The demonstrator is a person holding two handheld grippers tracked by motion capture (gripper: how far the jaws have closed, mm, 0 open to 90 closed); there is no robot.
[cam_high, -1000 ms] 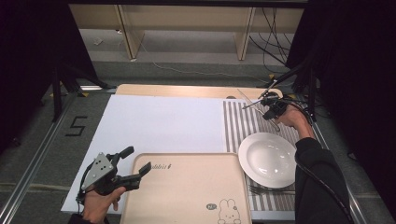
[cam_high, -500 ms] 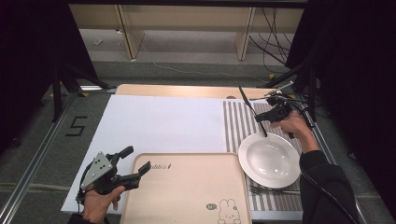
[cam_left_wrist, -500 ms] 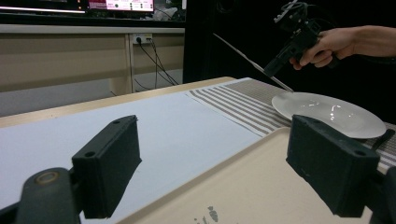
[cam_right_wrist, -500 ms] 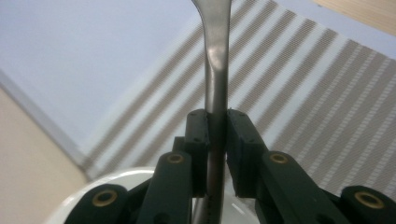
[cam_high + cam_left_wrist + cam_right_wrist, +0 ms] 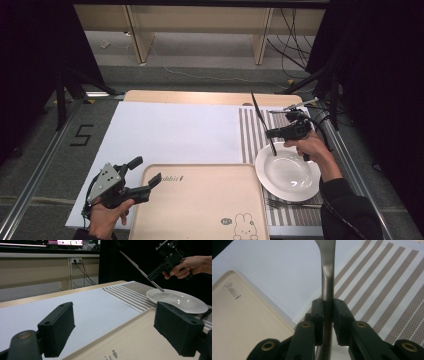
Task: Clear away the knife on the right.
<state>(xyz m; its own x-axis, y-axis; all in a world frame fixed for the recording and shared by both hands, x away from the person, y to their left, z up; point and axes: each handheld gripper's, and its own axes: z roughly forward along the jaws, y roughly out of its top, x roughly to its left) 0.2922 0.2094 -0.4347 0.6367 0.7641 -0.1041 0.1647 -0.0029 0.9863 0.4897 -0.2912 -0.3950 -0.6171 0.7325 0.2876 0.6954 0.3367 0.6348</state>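
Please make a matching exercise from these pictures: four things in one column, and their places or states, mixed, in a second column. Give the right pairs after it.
Things:
1. knife
2. plate
3. fork
4. left gripper

Places or states:
a. open, over the tray's left edge
b. flat on the striped mat, at the plate's near side
c. clamped in the right gripper, in the air
d. on the striped mat, right of the tray

Pairs: 1-c, 2-d, 3-b, 4-a
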